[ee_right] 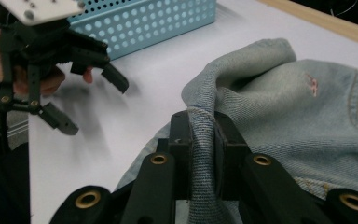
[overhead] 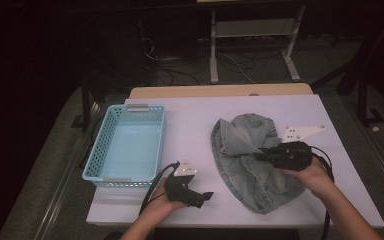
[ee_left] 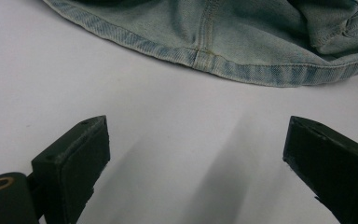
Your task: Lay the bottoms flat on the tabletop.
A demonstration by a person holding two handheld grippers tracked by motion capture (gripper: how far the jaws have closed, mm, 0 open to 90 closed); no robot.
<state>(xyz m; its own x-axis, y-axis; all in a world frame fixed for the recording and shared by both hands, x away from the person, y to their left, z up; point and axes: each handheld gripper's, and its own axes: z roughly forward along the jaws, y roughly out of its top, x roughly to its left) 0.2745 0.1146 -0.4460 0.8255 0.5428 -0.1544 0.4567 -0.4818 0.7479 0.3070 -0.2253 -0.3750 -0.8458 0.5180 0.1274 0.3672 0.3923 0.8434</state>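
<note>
A pale blue denim garment (overhead: 252,165) lies crumpled on the right half of the white table (overhead: 195,125). My right gripper (overhead: 260,155) is over its middle, shut on a raised fold of the denim (ee_right: 200,135); the cloth is pinched between the two black pads. My left gripper (overhead: 207,196) rests near the table's front edge, left of the garment, open with bare table between its fingers (ee_left: 79,158). The denim's hem (ee_left: 214,60) lies just ahead of it. In the right gripper view, my left gripper (ee_right: 93,100) stands at upper left in a person's hand.
A light blue perforated basket (overhead: 127,145) stands on the table's left side, nothing inside it. A white three-cornered plate (overhead: 302,132) lies beside the garment at the right. Behind the table are a dark floor, cables and a white stand.
</note>
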